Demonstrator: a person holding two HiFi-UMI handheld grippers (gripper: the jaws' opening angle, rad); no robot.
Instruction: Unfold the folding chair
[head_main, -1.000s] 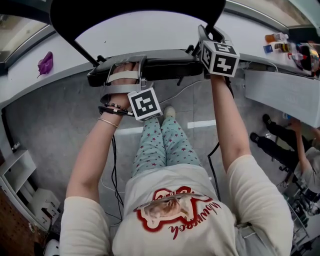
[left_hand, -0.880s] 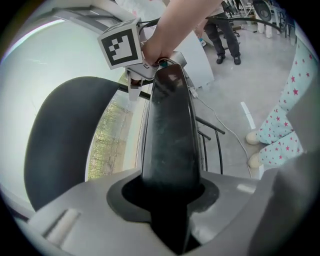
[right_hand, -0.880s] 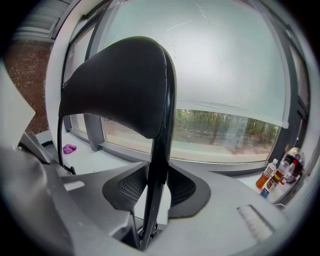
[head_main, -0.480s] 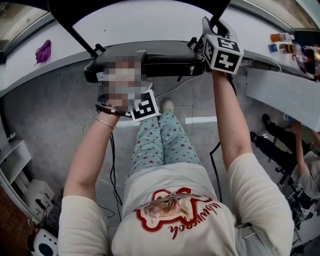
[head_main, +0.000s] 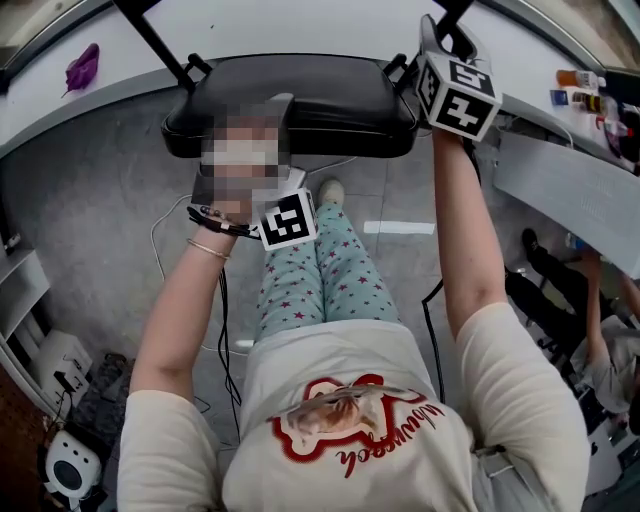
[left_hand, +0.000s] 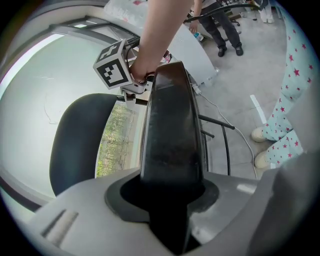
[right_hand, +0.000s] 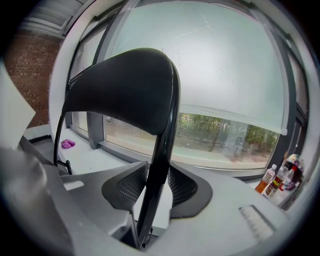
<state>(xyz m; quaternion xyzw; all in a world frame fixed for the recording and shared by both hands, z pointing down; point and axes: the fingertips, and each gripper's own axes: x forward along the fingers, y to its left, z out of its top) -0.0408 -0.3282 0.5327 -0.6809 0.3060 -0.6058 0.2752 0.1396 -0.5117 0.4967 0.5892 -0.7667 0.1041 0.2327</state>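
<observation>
The folding chair's black padded seat (head_main: 300, 100) lies broad across the top of the head view. My left gripper (head_main: 248, 125), partly under a mosaic patch, is shut on the seat's near edge. In the left gripper view the seat pad (left_hand: 172, 145) runs out from between the left gripper's (left_hand: 167, 200) jaws, and the backrest (left_hand: 80, 140) stands beyond. My right gripper (head_main: 438, 48) is shut on the chair's black frame tube at the seat's right end. That tube (right_hand: 159, 165) sits between the right gripper's (right_hand: 150, 200) meshed pads, under the curved backrest (right_hand: 125, 90).
A white ledge with a purple cloth (head_main: 82, 68) runs behind the chair. Bottles (head_main: 580, 80) stand at the far right above a white table panel (head_main: 570, 185). Another person (head_main: 560, 290) sits on the right. Cables (head_main: 190, 230) trail over the grey floor.
The seat has swung away from the backrest and shows more of its top face. Both grippers kept their hold and moved with it; the backrest has left the top of the head view.
</observation>
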